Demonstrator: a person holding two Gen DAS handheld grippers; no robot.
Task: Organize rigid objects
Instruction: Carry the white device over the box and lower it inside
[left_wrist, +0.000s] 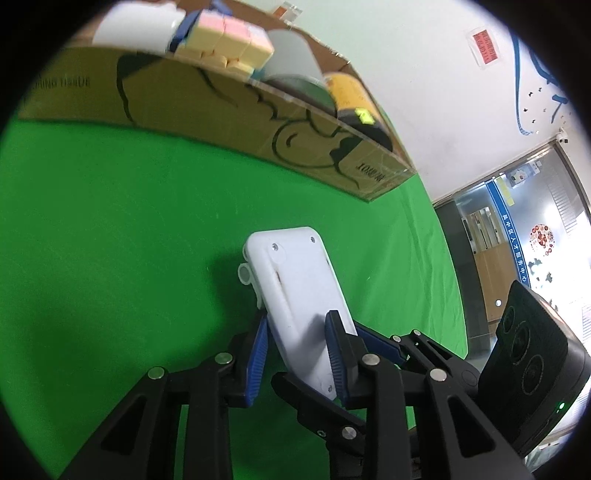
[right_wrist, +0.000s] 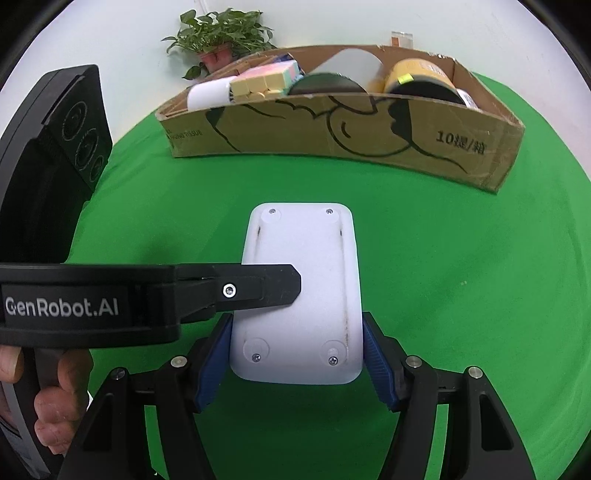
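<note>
Item: one white flat rounded-rectangular plastic device, underside up with four screws showing, held above the green cloth-covered table in front of the box. It sits between the blue ribbed pads of both tools at once.

Right gripper: jaws partly open, about as wide as the device; each blue pad lies against a long side near its nearer end. It has hold of the device across its width.

Left gripper: jaws narrow, pads pinching the device across its thin dimension. In the right wrist view one black finger of it reaches in from the left over the device's flat face. A person's hand grips its handle.

Container: one open brown cardboard box with black line drawing, well beyond the device. Contents counted where visible: one pastel-coloured puzzle cube, one white cylinder, one grey cylinder with dark lid, one yellow jar with black lid. Further contents cannot be told.

Background: one potted green plant.
</note>
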